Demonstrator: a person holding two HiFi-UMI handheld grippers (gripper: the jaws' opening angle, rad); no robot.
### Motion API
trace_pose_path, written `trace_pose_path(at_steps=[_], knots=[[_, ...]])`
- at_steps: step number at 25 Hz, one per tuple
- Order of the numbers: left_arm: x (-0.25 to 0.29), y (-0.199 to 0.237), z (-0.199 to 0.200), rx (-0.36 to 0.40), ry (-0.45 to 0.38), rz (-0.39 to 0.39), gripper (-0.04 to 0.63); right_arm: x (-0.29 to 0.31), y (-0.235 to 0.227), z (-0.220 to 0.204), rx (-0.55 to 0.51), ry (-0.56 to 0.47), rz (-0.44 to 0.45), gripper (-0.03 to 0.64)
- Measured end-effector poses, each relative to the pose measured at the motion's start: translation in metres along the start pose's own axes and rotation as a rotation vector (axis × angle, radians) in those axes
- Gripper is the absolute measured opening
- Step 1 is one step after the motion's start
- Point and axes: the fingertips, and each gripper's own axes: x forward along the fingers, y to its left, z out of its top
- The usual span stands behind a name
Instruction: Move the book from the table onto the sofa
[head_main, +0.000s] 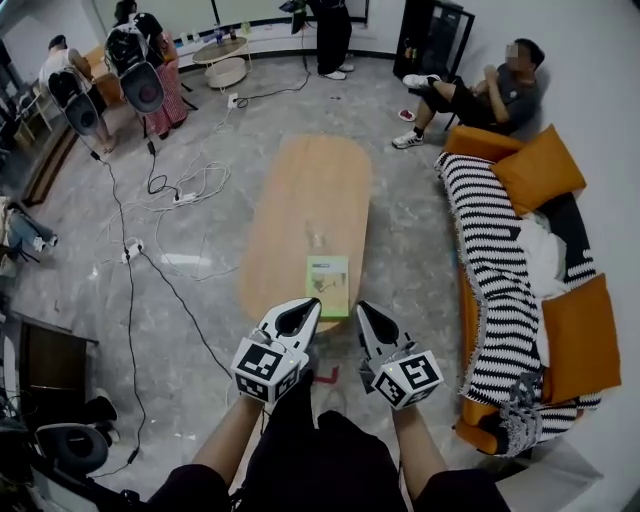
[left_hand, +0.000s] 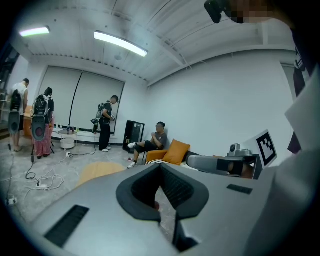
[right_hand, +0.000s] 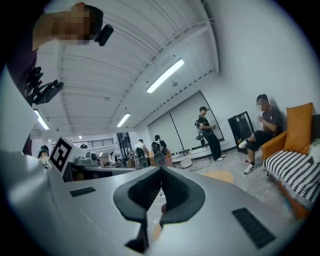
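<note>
A light green book (head_main: 328, 285) lies flat at the near end of the long oval wooden table (head_main: 300, 205). My left gripper (head_main: 310, 310) is shut and empty, its tip just at the table's near edge, left of the book. My right gripper (head_main: 362, 312) is also shut and empty, a little right of the book's near corner. The sofa (head_main: 505, 290), orange with a black-and-white striped cover, stands to the right of the table. In the left gripper view the shut jaws (left_hand: 161, 167) point toward the table (left_hand: 100, 172) and the sofa (left_hand: 172, 152). The right gripper view shows shut jaws (right_hand: 161, 172) and the sofa (right_hand: 295, 175) at right.
A person sits at the sofa's far end (head_main: 490, 95). Orange cushions (head_main: 535, 170) and white cloth (head_main: 540, 250) lie on the sofa. Cables and power strips (head_main: 175, 195) trail over the floor left of the table. Several people with gear stand at the back (head_main: 130, 65). A small glass (head_main: 318, 238) stands on the table.
</note>
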Motion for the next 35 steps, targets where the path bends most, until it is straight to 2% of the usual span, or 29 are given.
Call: trace_pose_path(at_steps=[20,26,35], knots=[[0.103,0.144,0.012,0.005,0.075,-0.189,0.014,0.143,-0.068,-0.01,0.073,0.011,-0.203,0.023],[0.126,0.16,0.0,0.001,0.113,-0.216,0.014,0.152,-0.088,-0.021,0.136,0.025,-0.262,0.023],[0.162,0.169,-0.02,0.006,0.166,-0.212,0.014,0.159,-0.122,-0.039,0.189,0.021,-0.263,0.023]])
